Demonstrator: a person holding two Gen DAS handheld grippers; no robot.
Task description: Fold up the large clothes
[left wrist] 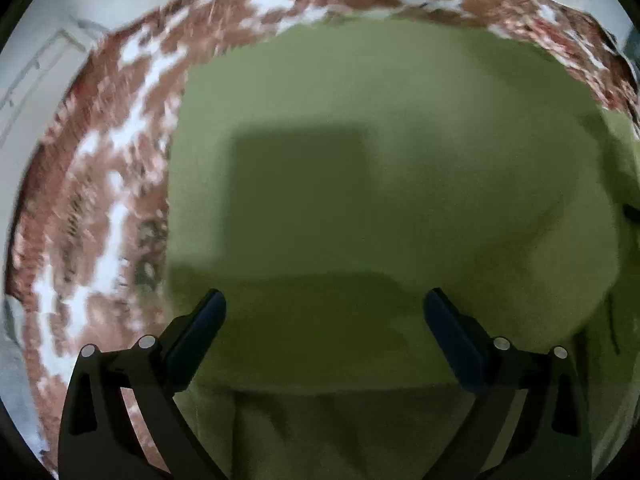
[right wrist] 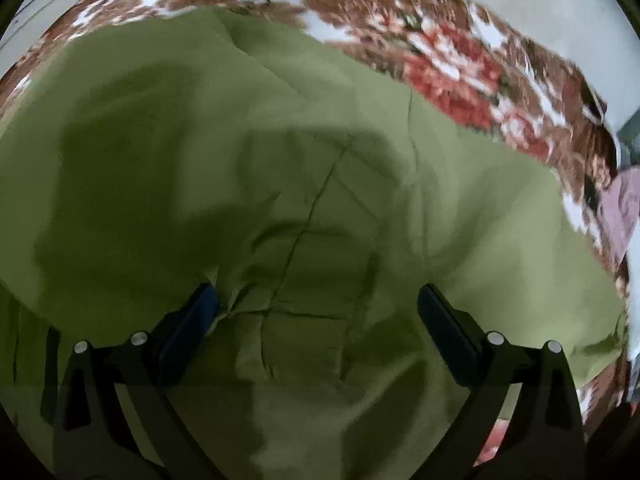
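Only in the right wrist view are seams and creases made out on the olive-green garment (right wrist: 304, 208): a dark stitched line is seen running down the cloth toward the gripper, with puckers gathered just beside the left finger (right wrist: 188, 320). A patch of pinkish-mauve fabric (right wrist: 622, 212) is also shown only there, at the right edge of the floral bedspread (right wrist: 452, 68). In the left wrist view the garment (left wrist: 380, 160) is seen as a smoother, flatter sheet, with a straight folded edge lying across it near the fingertips and a squarish shadow cast on its middle; the bedspread (left wrist: 120, 168) is shown along the garment's left and far sides, blurred. No brand, label or writing can be read in either view. The garment is spread over the bedspread, covering most of its middle, while the red, brown and white pattern is left bare around the far edge. The left gripper (left wrist: 324, 308) is held with its fingers wide apart above the cloth, nothing being clasped. The right gripper (right wrist: 318, 304) is likewise spread wide over the creased cloth.
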